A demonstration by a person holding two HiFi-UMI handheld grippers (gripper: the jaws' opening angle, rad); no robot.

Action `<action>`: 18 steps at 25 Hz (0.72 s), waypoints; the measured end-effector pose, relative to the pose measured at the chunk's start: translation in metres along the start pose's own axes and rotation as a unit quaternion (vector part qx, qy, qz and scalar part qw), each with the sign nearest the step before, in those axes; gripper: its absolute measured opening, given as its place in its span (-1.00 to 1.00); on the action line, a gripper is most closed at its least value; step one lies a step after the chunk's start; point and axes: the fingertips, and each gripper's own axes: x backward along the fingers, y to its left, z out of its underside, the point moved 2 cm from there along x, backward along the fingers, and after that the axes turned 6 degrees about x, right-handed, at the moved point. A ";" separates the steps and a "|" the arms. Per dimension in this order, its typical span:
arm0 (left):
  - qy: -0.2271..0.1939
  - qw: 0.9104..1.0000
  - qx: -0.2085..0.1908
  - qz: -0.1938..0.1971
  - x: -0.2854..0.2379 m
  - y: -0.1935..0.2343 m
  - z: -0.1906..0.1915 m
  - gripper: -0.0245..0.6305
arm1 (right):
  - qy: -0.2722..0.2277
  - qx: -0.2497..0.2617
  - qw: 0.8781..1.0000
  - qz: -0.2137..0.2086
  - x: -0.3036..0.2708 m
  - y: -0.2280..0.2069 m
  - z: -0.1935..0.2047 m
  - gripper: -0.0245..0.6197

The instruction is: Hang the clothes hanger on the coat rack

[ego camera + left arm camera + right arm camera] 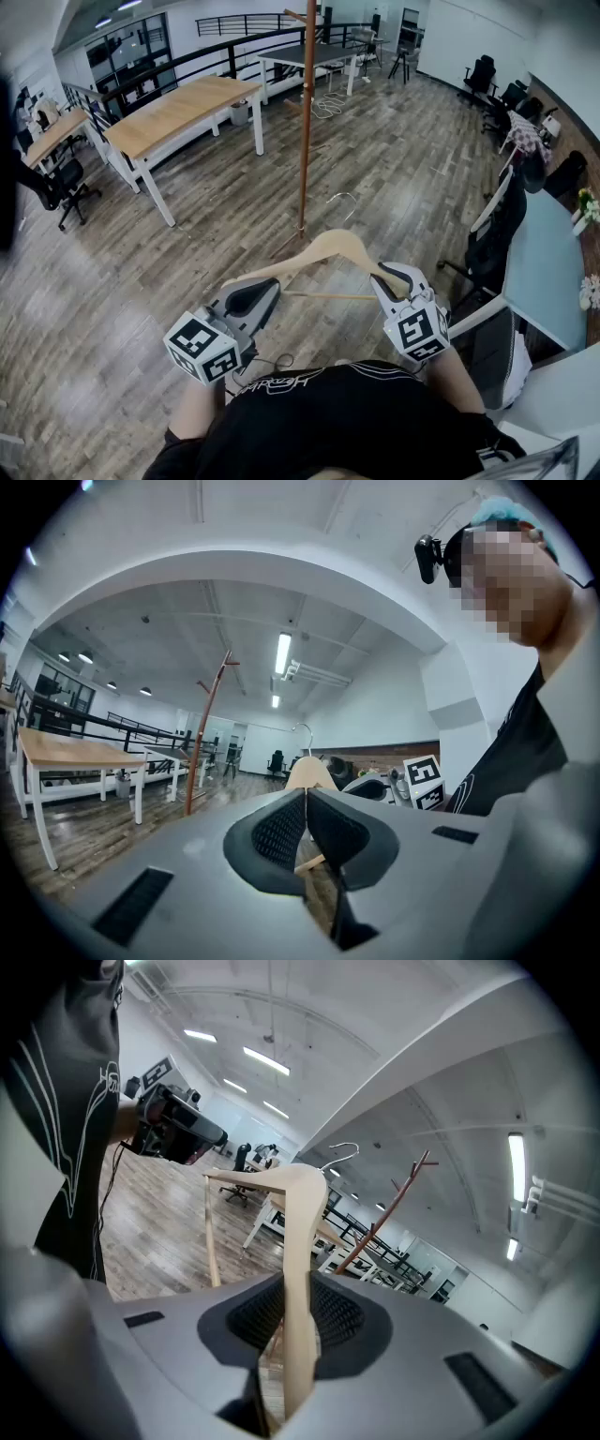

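Observation:
A wooden clothes hanger (328,251) with a metal hook (343,201) is held level in front of me, one end in each gripper. My left gripper (251,296) is shut on its left arm and my right gripper (394,278) on its right arm. The coat rack (306,122), a tall brown pole with pegs at the top, stands on the wooden floor just beyond the hanger. In the left gripper view the hanger (309,772) rises past the closed left gripper (307,803), with the rack (204,733) off to the left. In the right gripper view the hanger arm (298,1241) runs between the jaws of the right gripper (292,1312).
Long wooden-topped tables (178,111) stand far left and another table (309,56) behind the rack. A pale blue desk (544,272) and black office chairs (497,234) line the right side. A railing (216,52) runs along the back. Cables lie on the floor (328,105).

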 end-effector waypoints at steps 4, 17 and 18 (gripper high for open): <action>0.004 1.000 -0.001 -0.001 -0.009 -0.003 -0.002 -0.89 | 0.001 -0.003 1.000 0.001 0.001 -0.009 0.005 -0.59; 0.027 1.000 0.006 -0.012 -0.081 0.000 0.008 -0.89 | -0.003 -0.027 1.000 -0.003 -0.019 -0.054 0.060 -0.59; 0.029 0.999 0.008 -0.014 -0.089 0.001 0.008 -0.89 | -0.002 -0.028 1.000 -0.005 -0.021 -0.059 0.067 -0.59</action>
